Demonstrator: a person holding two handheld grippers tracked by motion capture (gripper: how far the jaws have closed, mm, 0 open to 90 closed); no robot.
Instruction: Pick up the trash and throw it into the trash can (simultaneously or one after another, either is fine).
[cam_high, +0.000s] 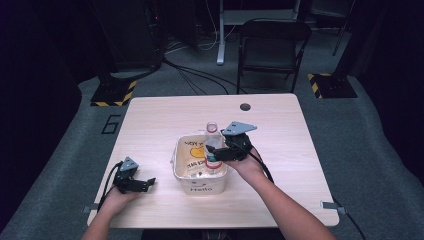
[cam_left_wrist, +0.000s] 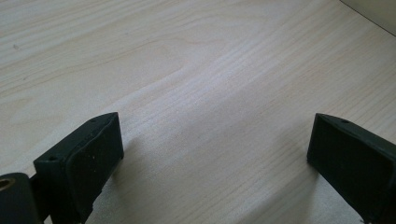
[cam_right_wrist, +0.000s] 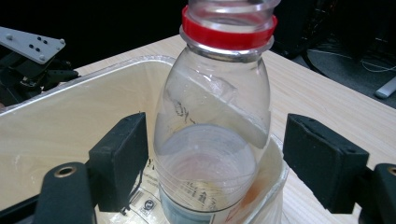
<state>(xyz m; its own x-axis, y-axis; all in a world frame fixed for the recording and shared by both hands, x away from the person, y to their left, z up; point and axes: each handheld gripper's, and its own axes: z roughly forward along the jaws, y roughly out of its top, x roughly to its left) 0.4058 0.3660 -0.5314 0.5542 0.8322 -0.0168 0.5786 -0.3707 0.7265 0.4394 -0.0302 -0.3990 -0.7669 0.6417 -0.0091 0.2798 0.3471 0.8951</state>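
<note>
Looking along the right gripper (cam_right_wrist: 212, 154), we found its jaws standing apart on either side of a clear plastic bottle (cam_right_wrist: 215, 140). One black pad sat just beside the bottle's wall, possibly brushing it, and the other stood clear with a gap; the pads did not clamp it. From above, that gripper (cam_high: 220, 152) hung over the right rim of the tub (cam_high: 200, 187), its grey three-cornered plate on top.

We saw the bottle (cam_high: 212, 145) upright inside the tub, at its far right corner, neck rising above the rim. It was empty and uncapped, see-through, with a red ring around the neck, rounded shoulders and a printed label low on the body. The tub (cam_right_wrist: 70, 121) was cream-coloured, roughly square with rounded corners, smooth-walled, with yellow artwork inside and the word "Hello" on its near face. It sat near the middle of the table (cam_high: 150, 125), a pale wood-grain top with a round hole by the far edge.

We held the left gripper (cam_high: 137, 184) low at the near left of the table, well apart from the tub. Its jaws (cam_left_wrist: 210, 158) were wide open over bare wood with nothing between them.
</note>
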